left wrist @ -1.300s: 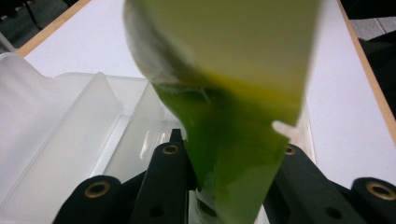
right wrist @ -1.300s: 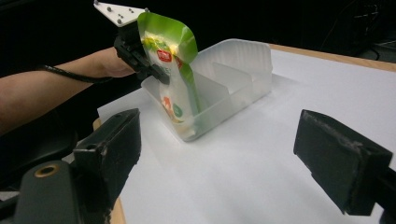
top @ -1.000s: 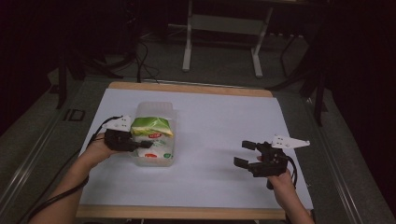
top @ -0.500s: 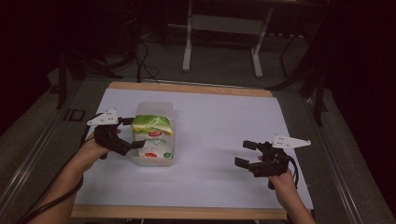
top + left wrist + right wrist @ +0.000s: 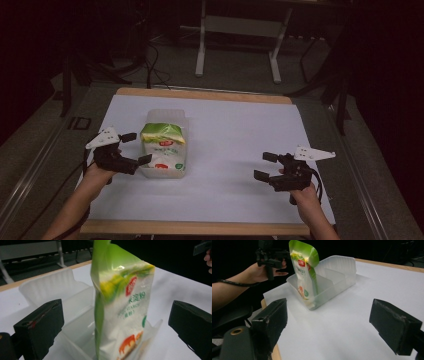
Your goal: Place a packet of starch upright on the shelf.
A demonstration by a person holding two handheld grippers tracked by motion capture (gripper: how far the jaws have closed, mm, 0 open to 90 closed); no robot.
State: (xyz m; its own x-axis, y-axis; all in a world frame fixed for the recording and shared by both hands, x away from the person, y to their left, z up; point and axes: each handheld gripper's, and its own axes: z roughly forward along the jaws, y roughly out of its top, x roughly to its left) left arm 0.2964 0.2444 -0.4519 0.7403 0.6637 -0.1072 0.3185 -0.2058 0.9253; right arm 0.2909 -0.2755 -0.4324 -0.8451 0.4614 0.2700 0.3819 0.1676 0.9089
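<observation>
A green and white starch pouch (image 5: pixel 162 145) stands upright in the near end of a translucent plastic container (image 5: pixel 167 116) on the white table sheet. My left gripper (image 5: pixel 139 147) is just left of the container. Its jaws have just been opening and now stand wide, with nothing pressed between them. In the left gripper view the pouch (image 5: pixel 122 305) rises ahead of the jaws, untouched, inside the container (image 5: pixel 50 287). My right gripper (image 5: pixel 260 165) hovers open over the right of the sheet. It faces the pouch (image 5: pixel 304 272) and the container (image 5: pixel 337 272) from a distance.
The white sheet (image 5: pixel 240 130) covers a wooden-edged table. Metal stand legs (image 5: pixel 202 45) and cables lie on the dark floor beyond the far edge. The container's far compartment holds nothing visible.
My left gripper has let go of the pouch, opened wide and drawn back to the left. The pouch stays upright in the container. The right gripper has not moved.
</observation>
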